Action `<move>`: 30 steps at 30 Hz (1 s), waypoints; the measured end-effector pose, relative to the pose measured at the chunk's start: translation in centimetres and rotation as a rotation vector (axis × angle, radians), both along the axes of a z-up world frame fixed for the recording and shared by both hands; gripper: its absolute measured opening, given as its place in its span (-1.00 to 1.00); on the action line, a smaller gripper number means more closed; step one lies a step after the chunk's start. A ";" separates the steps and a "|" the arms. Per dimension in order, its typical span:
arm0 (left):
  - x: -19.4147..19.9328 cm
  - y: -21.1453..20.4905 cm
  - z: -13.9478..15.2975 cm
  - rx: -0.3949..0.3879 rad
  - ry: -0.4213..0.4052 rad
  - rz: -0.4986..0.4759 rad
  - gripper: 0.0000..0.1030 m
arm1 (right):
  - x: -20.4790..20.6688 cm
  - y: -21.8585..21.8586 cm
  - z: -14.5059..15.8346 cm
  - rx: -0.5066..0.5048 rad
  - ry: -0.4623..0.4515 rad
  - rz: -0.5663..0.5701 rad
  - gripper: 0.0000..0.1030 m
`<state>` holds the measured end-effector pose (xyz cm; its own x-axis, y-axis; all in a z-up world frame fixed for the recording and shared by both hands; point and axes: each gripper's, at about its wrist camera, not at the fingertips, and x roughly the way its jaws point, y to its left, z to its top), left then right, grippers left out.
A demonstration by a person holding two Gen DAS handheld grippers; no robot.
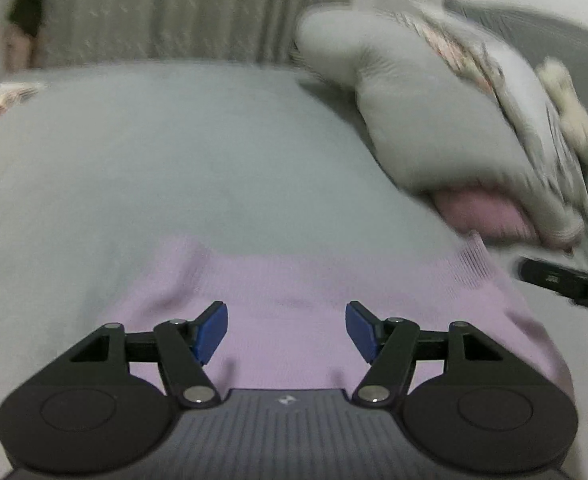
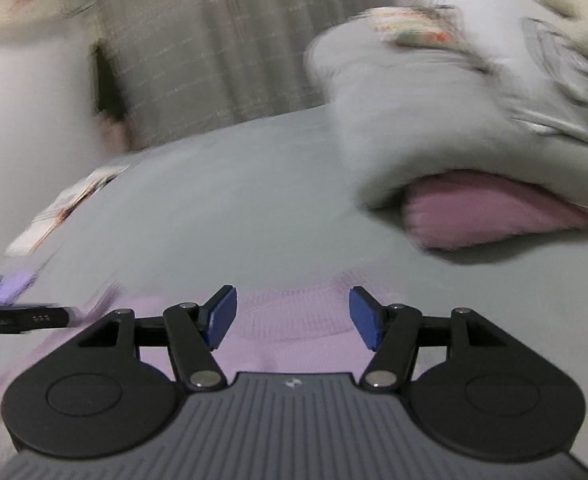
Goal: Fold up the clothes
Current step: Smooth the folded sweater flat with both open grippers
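Both hand-held grippers (image 1: 286, 330) (image 2: 293, 316) tilt down, jaws apart, over lilac sweater (image 1: 294, 280).

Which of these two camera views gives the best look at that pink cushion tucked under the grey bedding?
The right wrist view: the pink cushion fills a wide patch there, its front edge poking out from under the grey bedding. In the left wrist view it is only a small, blurred pink patch near the right edge.

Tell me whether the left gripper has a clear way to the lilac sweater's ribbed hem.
Probably yes: the left gripper hangs open just above the lilac sweater, nothing lies between, and the ribbed hem sits up-right, short of the grey bedding pile.
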<state>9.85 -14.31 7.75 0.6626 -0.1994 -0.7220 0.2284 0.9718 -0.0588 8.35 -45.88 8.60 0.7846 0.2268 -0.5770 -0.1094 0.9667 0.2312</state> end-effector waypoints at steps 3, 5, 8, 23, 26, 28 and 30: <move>0.2 0.6 -3.2 0.144 0.046 0.121 -0.19 | 1.9 0.7 -3.7 -0.151 0.161 -0.029 0.29; -0.6 3.9 -4.4 0.063 0.047 0.146 -0.65 | 2.0 -1.4 -5.2 -0.138 0.191 -0.097 0.28; -1.2 6.2 -4.6 0.039 0.053 0.181 -0.78 | 1.4 -4.2 -6.0 -0.122 0.178 -0.173 0.45; -6.8 2.9 0.7 0.031 -0.133 0.080 0.08 | -8.6 2.1 0.4 -0.009 -0.104 -0.131 0.52; -7.9 -1.7 -2.6 0.139 -0.146 0.074 0.05 | -8.6 6.3 -2.2 0.016 -0.070 -0.140 0.52; -8.1 -3.5 -5.8 0.220 -0.148 0.125 0.06 | -8.9 10.6 -4.9 -0.139 -0.048 -0.128 0.49; -7.7 -1.4 -7.2 0.104 -0.112 0.148 0.13 | -9.9 11.0 -6.9 -0.190 -0.109 -0.086 0.55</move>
<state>2.14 -15.75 0.52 0.7565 -0.0225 -0.6536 0.0824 0.9947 0.0612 -1.54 -34.92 1.67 0.8566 0.0517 -0.5135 -0.0390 0.9986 0.0355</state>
